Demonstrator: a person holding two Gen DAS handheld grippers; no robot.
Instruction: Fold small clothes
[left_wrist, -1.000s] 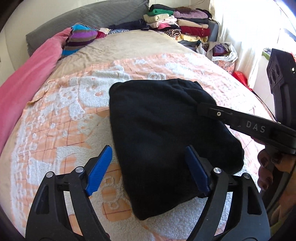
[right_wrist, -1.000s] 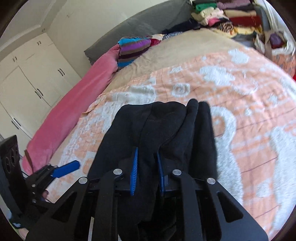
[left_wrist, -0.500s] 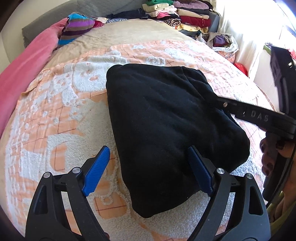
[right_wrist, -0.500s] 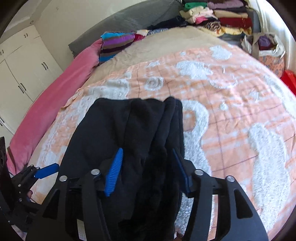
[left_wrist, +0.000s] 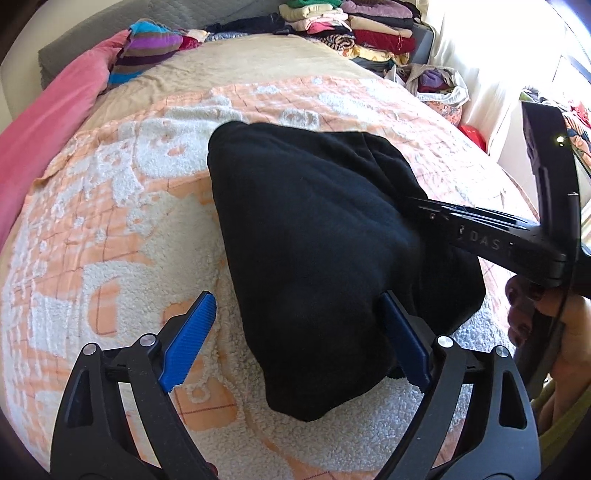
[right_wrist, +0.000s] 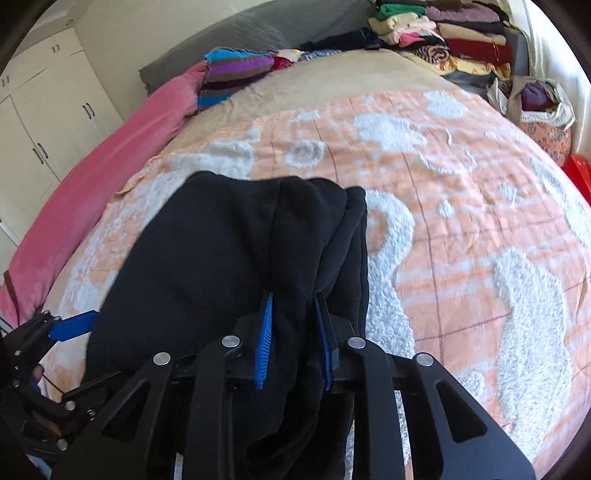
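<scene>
An orange-and-white patterned blanket covers the bed and serves as the folding surface. On it, toward its near edge and well short of the stack of folded clothes at the far end, lies a black garment, already doubled into a thick, rounded bundle with several layers showing along its right side.

The right gripper has just closed again after a brief opening, and its blue pads now pinch a raised ridge of the garment's near right edge, cloth bunched between them.

The left gripper stands wide, its jaws having just spread a little further. One blue pad hangs over bare blanket to the garment's left, the other rests against the near part of the black cloth, and nothing is clamped between them.

The fold appears to be in its closing stage: the bundle is compact, and the right tool has taken a fresh hold, likely to carry that edge over or to tidy the layers. The next move probably calls for the left tool to pin or grip the garment's near left side, so the bundle does not slide or unroll on the fluffy blanket as the right edge is drawn across.
</scene>
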